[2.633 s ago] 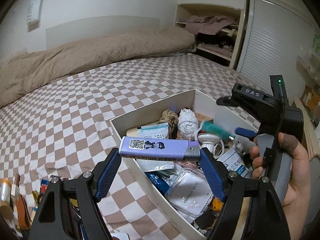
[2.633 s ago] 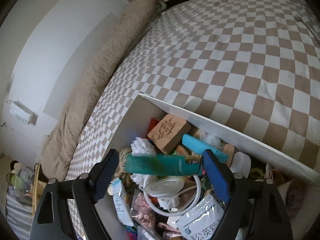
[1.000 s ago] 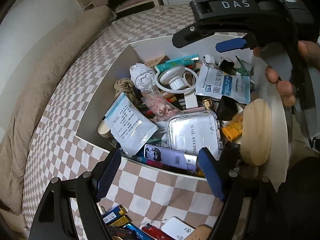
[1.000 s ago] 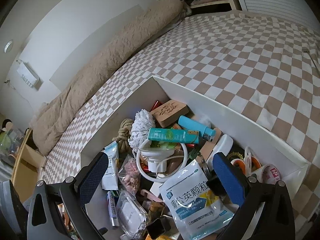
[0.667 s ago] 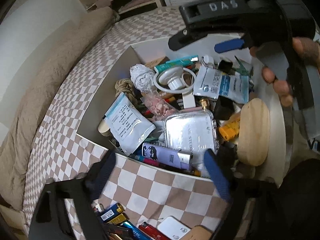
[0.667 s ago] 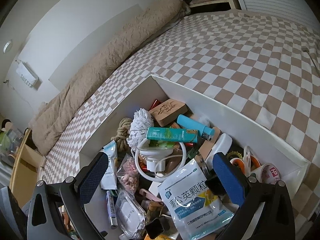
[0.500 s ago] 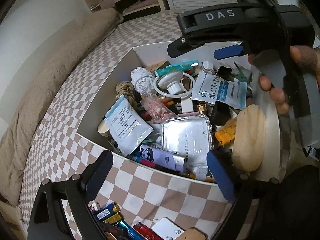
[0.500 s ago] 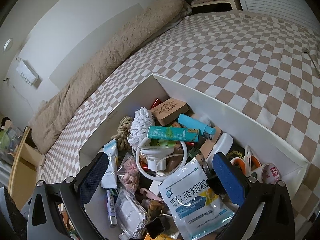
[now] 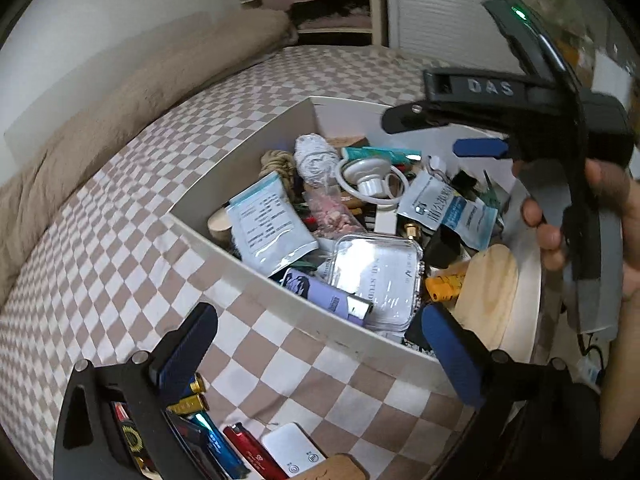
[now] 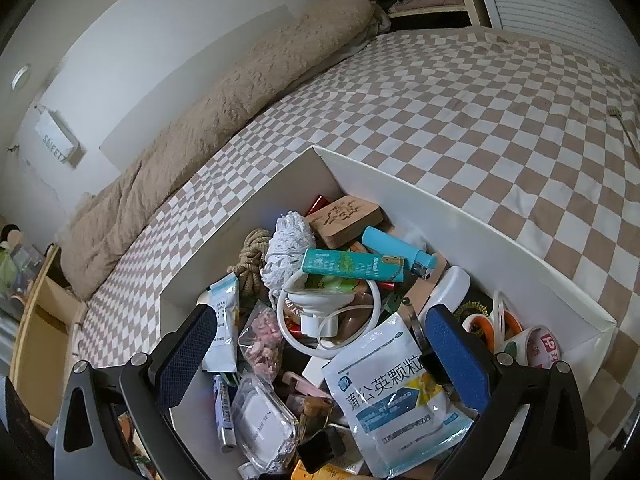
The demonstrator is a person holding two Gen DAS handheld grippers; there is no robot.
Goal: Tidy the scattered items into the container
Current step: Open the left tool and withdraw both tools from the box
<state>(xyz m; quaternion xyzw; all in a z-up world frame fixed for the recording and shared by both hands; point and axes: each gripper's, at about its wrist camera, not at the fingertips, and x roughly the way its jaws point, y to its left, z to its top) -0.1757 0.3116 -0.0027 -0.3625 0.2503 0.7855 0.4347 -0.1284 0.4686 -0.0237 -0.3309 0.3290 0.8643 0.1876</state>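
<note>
The jaws of the left gripper (image 9: 320, 344) are opening with nothing between them, held over the near wall of the white rectangular cardboard box (image 9: 280, 280). The jaws of the right gripper (image 10: 326, 354) are spread wide and empty above the box's contents. A lilac plastic lighter (image 9: 324, 294) is seen lying inside against that wall. Red and blue lighters (image 9: 236, 452) are left on the beige-and-white checked bedsheet (image 9: 120, 240).

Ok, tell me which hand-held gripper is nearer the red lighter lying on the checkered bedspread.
Left. The left hand-held gripper hangs open just above the red lighter, outside the white box. The right hand-held gripper is open over the box's contents, farther away.
</note>
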